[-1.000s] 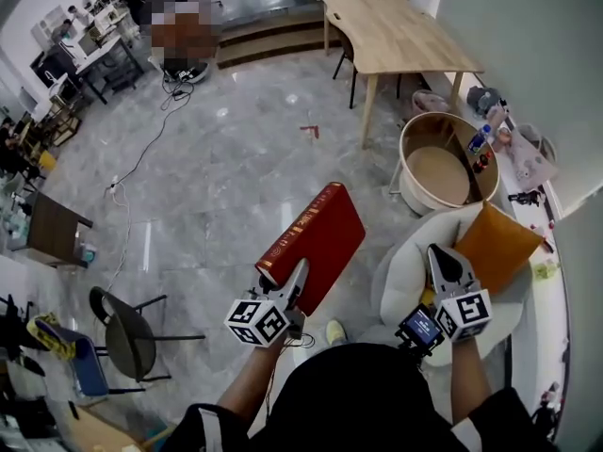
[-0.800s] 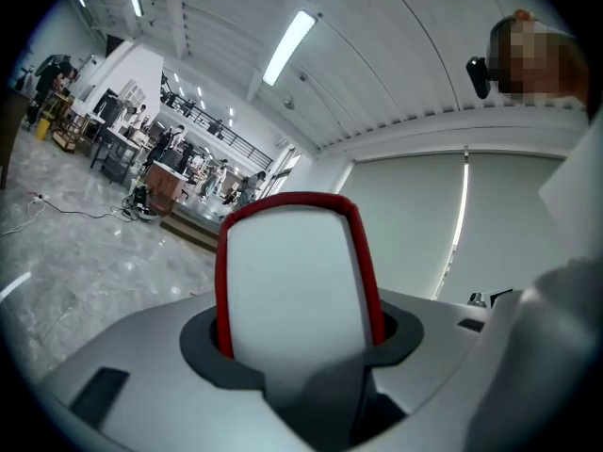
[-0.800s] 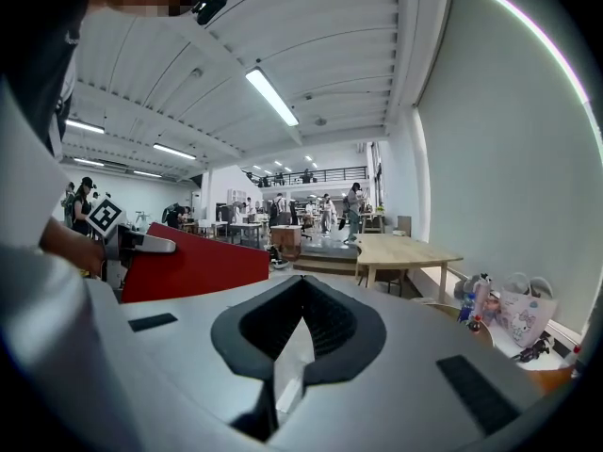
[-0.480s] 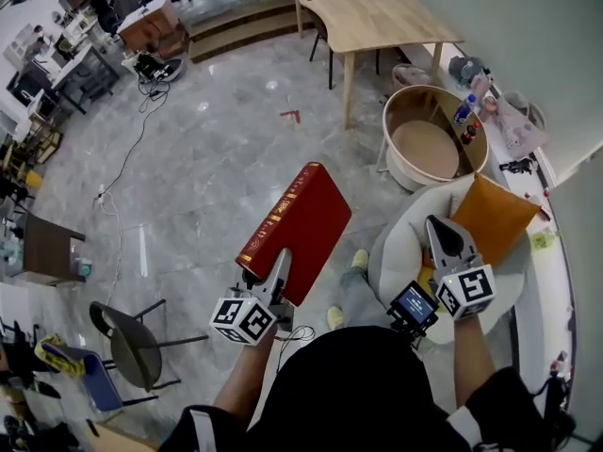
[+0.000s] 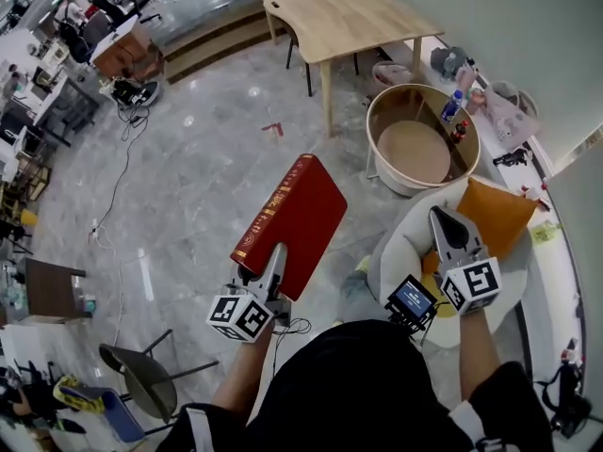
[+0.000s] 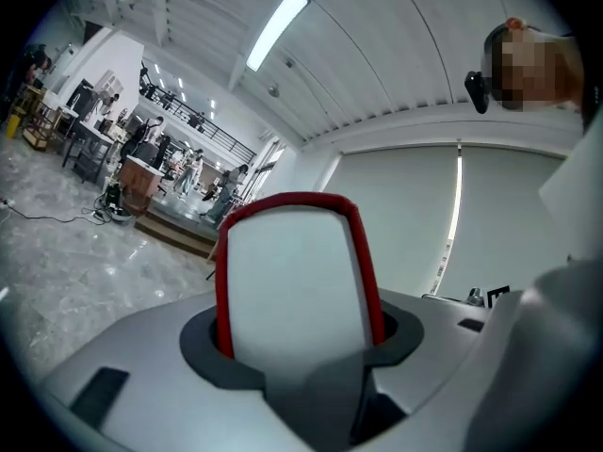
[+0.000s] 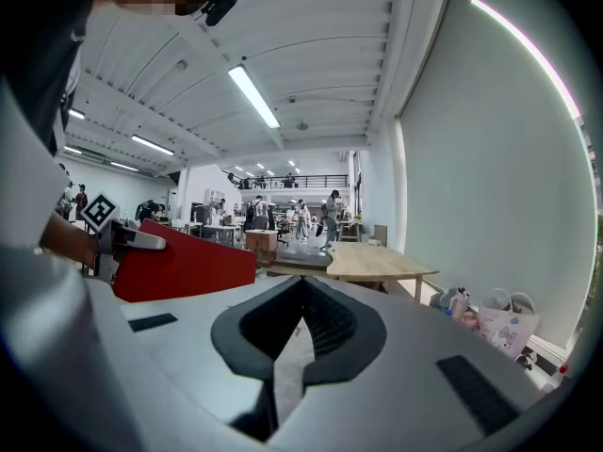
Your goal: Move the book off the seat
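A thick red book (image 5: 290,224) with gold print on its spine hangs in the air over the floor, clamped at its near end by my left gripper (image 5: 273,264). In the left gripper view the book's (image 6: 292,281) pale page edge and red cover fill the space between the jaws. My right gripper (image 5: 445,222) is shut and empty, and it hovers over the white round seat (image 5: 405,252). An orange cushion (image 5: 497,217) lies on that seat. In the right gripper view the book (image 7: 184,264) shows at the left, with the left gripper on it.
A round wooden tub table (image 5: 421,137) with bottles on its rim stands beyond the seat. A long wooden table (image 5: 339,12) is further back. A dark chair (image 5: 141,377) stands at lower left. Cables run across the marble floor (image 5: 188,186).
The whole view has shifted as the person moved. Both grippers travelled with it, and the book stays held in the left one, now a little higher and further left of the seat.
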The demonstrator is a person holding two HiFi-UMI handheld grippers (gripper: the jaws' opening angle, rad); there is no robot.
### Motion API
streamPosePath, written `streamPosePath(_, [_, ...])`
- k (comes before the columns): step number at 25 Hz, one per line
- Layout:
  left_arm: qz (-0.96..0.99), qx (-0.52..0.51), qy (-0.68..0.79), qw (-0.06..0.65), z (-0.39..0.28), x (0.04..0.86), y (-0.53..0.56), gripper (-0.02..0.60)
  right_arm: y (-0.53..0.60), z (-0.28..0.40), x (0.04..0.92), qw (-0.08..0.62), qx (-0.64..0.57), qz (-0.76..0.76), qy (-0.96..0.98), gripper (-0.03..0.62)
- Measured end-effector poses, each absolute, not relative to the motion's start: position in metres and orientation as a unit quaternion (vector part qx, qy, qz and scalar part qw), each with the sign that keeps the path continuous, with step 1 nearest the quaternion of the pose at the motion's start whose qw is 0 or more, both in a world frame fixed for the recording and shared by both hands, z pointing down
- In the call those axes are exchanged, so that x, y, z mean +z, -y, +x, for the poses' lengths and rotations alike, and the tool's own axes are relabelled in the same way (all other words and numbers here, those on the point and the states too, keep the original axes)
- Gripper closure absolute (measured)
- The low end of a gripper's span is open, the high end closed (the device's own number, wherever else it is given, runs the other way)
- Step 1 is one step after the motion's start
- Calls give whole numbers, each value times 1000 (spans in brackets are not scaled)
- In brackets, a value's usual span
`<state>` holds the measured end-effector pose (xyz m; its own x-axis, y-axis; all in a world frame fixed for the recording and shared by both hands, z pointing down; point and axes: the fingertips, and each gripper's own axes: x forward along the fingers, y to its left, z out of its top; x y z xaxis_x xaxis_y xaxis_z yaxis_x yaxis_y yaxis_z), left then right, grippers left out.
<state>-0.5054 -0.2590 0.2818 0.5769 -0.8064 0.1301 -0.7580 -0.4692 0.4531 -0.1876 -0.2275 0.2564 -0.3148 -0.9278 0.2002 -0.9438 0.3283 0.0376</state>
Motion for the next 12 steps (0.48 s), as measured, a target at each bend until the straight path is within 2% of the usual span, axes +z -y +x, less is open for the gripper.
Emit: streamPosePath(12, [889, -28, 389, 239, -427, 265, 395, 328, 329, -136, 243, 102, 37, 616, 780, 580])
